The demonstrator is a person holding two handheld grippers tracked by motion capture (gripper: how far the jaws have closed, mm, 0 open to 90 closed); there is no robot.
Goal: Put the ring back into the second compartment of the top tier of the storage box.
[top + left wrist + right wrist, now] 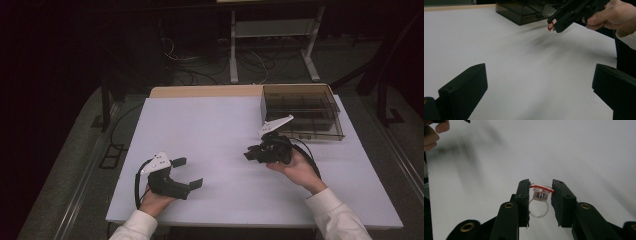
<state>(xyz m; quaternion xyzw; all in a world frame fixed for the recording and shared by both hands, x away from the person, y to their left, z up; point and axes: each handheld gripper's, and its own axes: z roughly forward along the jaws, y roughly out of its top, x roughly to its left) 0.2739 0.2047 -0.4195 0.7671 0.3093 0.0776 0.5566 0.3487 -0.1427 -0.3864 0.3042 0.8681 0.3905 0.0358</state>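
White tabletop (220, 135) — dark room, brown box (301, 111) at far corner, right gripper (540, 192) clamping ring (539, 197), left gripper (189, 172) wide.

Clear glossy plastic ring (538, 203) with red top, matt white table (210, 135), smoky translucent plastic box (302, 111)

Bare tabletop (210, 130); box (302, 111) far right

Dim room, grey floor (65, 165), metal-legged bench (272, 30) behind white table (210, 135)
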